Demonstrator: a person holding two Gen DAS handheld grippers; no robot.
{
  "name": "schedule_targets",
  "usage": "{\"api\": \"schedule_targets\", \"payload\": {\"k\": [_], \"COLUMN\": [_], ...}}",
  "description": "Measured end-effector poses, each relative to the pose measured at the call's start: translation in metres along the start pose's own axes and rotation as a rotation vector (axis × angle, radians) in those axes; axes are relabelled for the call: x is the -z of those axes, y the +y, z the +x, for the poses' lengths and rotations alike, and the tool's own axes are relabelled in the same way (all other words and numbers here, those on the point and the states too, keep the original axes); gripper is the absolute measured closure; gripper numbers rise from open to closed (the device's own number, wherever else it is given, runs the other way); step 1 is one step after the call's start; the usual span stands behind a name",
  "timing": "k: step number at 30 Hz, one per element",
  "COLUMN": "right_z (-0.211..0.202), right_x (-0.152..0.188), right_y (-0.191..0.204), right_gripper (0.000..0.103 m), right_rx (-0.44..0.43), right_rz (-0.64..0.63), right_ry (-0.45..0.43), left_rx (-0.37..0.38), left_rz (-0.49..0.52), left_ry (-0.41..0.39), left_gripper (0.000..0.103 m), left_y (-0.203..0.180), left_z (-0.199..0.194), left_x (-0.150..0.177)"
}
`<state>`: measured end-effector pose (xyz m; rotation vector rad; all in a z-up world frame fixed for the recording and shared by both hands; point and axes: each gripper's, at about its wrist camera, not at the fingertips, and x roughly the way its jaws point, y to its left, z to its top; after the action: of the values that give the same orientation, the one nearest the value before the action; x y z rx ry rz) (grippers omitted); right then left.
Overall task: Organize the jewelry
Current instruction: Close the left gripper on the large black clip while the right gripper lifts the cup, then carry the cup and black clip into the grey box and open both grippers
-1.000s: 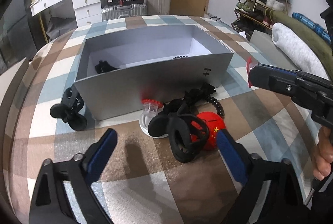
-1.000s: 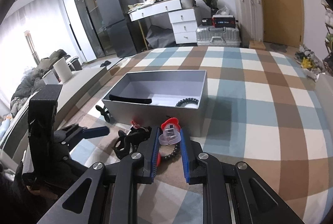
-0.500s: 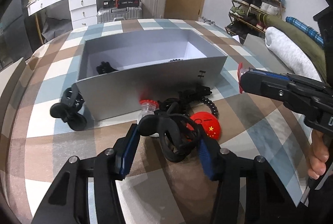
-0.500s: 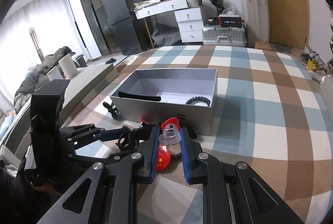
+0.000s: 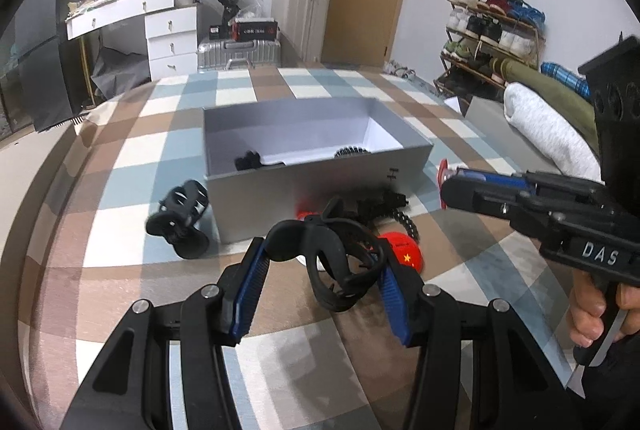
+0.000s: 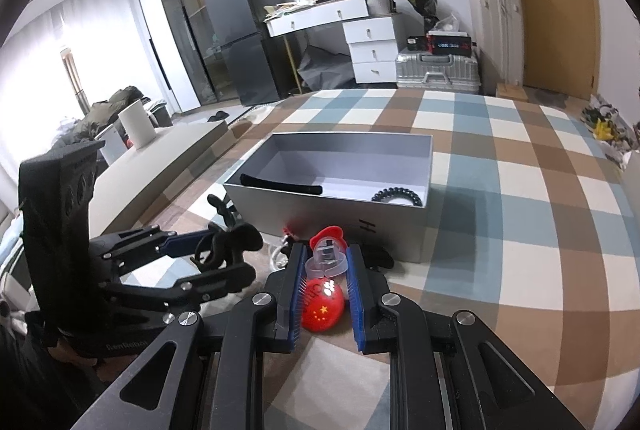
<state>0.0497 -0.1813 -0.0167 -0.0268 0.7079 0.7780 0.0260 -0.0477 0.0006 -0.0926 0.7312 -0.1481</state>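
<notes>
While your left gripper (image 5: 320,272) pinches a black hair claw clip (image 5: 326,262) between its blue pads, that clip sits lifted off the checked cloth (image 5: 120,190), just in front of the grey box (image 5: 316,186). Your right gripper (image 6: 326,270) is nearly pressed together, pinching a small clear clip with a red top (image 6: 326,252); it hangs just above a red round piece with yellow stars (image 6: 322,306) lying on the cloth. From the left view your right gripper comes in from the right edge, with your hand (image 5: 600,306) on its handle. The grey box is open on top and stands on the cloth. Inside it lie a black band (image 6: 280,184) near the left wall and a black coiled hair tie (image 6: 396,196) at the right front corner. Outside, a second black claw clip (image 5: 180,218) lies just beside the box's left front corner. A black bead string (image 5: 404,220) lies against the box front, next to the red piece. More dark items are bunched there, too tangled to tell apart.
</notes>
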Motion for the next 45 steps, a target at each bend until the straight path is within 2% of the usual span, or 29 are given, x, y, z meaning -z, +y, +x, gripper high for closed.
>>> {"api": "schedule_targets", "payload": {"k": [13, 23, 35, 45], "right_z": [-0.014, -0.02, -0.019, -0.007], "right_x": [-0.007, -0.017, -0.044, -0.058], "right_y": [0.0, -0.006, -0.011, -0.021], "right_gripper": [0.084, 0.084, 0.084, 0.084], "right_rx": [-0.003, -0.008, 0.017, 0.016], "right_rz": [0.011, 0.047, 0.075, 0.097], "right_ry": [-0.08, -0.144, -0.202, -0.213], "left_rx": [-0.025, -0.035, -0.055, -0.034], "left_rz": [-0.019, -0.053, 0.007, -0.06], "left_ry": [-0.113, -0.179, -0.189, -0.181], "left_gripper": [0.055, 0.055, 0.055, 0.055], "left_y": [0.012, 0.028, 0.029, 0.042], "left_z": [-0.018, -0.018, 0.011, 0.015], "left_x": [-0.013, -0.031, -0.043, -0.041]}}
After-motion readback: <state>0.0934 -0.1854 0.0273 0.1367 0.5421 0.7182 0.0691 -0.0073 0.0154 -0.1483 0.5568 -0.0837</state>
